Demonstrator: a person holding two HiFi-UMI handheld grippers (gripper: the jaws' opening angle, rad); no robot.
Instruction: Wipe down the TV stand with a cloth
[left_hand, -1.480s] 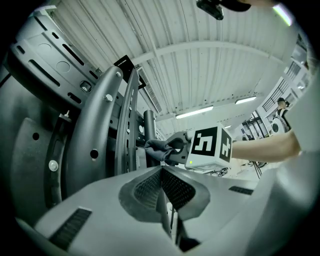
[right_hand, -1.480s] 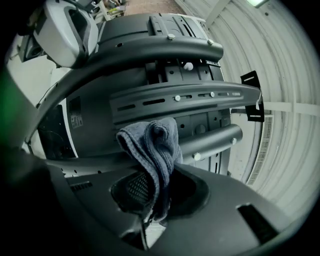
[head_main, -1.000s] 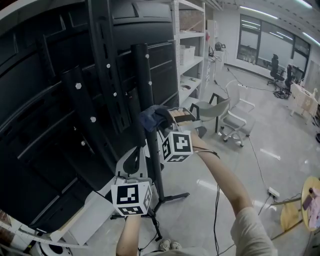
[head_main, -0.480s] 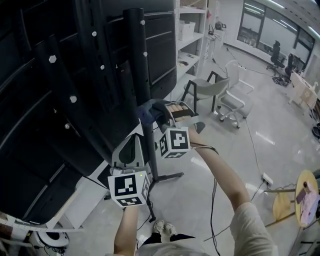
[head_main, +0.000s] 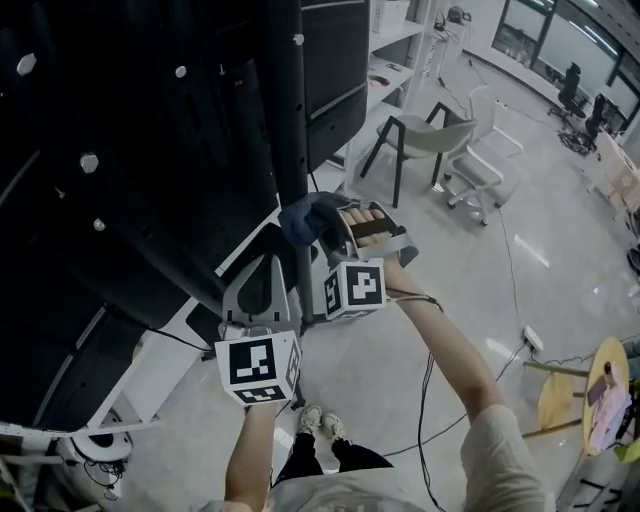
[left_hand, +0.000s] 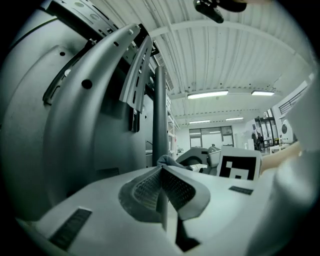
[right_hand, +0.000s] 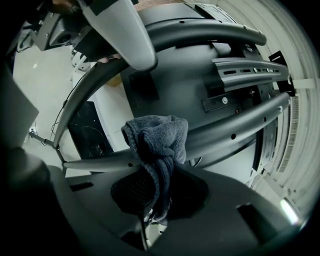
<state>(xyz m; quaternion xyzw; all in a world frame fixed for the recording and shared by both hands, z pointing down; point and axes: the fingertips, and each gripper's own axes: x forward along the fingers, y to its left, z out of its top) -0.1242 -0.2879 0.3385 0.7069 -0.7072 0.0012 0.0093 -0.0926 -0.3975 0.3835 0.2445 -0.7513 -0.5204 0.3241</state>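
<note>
The right gripper (head_main: 338, 222), fingers clamped on the cloth (head_main: 304, 218), presses it to the TV stand pole (head_main: 287, 120) at frame centre. The pole's long axis runs vertically. The left gripper (head_main: 266, 285), fingers together and empty, sits lower left of the cloth.

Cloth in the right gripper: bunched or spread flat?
Bunched: the cloth is a crumpled wad with folds, clamped in the right gripper, none of it spread flat.
</note>
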